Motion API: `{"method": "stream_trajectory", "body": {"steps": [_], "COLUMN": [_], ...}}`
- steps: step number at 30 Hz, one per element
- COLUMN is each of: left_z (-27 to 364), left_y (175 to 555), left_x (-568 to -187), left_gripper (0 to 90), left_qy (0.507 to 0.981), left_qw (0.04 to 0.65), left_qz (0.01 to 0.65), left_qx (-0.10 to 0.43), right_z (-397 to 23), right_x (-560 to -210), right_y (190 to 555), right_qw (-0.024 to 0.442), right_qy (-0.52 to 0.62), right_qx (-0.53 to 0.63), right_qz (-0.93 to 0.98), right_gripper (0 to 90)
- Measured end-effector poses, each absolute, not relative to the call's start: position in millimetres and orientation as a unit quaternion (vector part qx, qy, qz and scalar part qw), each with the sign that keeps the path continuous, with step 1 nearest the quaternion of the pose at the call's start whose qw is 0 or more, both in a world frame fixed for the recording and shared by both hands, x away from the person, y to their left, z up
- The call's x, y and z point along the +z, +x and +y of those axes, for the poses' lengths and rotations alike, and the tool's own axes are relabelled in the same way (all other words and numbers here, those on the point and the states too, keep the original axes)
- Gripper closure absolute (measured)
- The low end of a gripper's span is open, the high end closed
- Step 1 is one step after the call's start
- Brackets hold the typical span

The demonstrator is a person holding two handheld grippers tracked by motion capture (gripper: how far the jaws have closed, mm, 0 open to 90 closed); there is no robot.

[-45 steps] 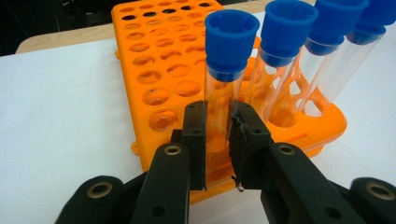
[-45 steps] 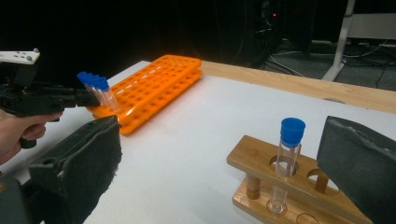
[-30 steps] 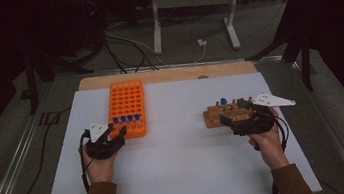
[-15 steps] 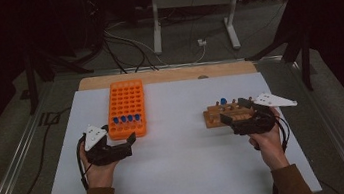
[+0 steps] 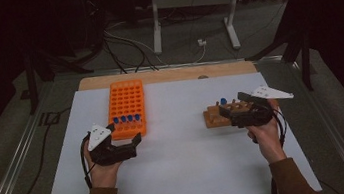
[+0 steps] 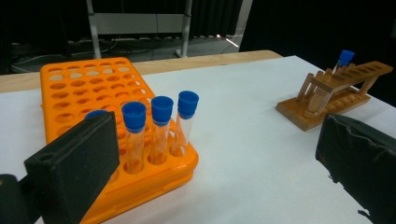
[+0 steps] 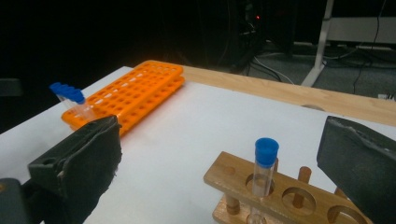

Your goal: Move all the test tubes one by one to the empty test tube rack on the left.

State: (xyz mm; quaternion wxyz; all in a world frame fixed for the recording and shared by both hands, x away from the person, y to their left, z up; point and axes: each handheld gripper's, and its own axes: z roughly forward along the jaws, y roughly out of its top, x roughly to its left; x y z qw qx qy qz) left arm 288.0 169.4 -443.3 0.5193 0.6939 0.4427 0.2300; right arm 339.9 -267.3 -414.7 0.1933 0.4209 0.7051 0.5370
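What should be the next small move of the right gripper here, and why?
Probably the right gripper should ease forward and close on the blue-capped tube in the wooden rack. Its jaws stand open on either side of that tube without touching it, and the orange rack already holds four such tubes.

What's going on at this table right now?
A person holds a tool in each hand and is moving blue-capped test tubes between two racks. The left tool sits just in front of the orange rack; its jaws have just been opening, and nothing is between them. Four capped tubes stand in that rack's near row. The right tool is open at the wooden rack, where one tube stands between its jaws, not gripped.
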Motion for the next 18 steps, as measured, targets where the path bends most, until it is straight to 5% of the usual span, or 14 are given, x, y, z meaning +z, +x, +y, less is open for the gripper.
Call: {"method": "stream_trajectory", "body": {"steps": [13,16,18], "left_z": [168,167,168], "left_y": [288,287,287], "left_x": [-441,-440,-440], "left_gripper": [0.8,0.8,0.8], "left_qy": [0.692,0.692,0.692], "left_qw": [0.525,0.525,0.525], "left_qz": [0.44,0.44,0.44], "left_qx": [0.227,0.227,0.226], "right_z": [-263,-264,-264], "right_x": [-423,-431,-435], "right_y": [374,381,383], "right_qw": [0.214,0.212,0.213], "right_qy": [0.456,0.465,0.461], "right_qx": [0.501,0.487,0.476], "right_qz": [0.704,0.709,0.718], "right_gripper": [9.1,20.1,38.6]}}
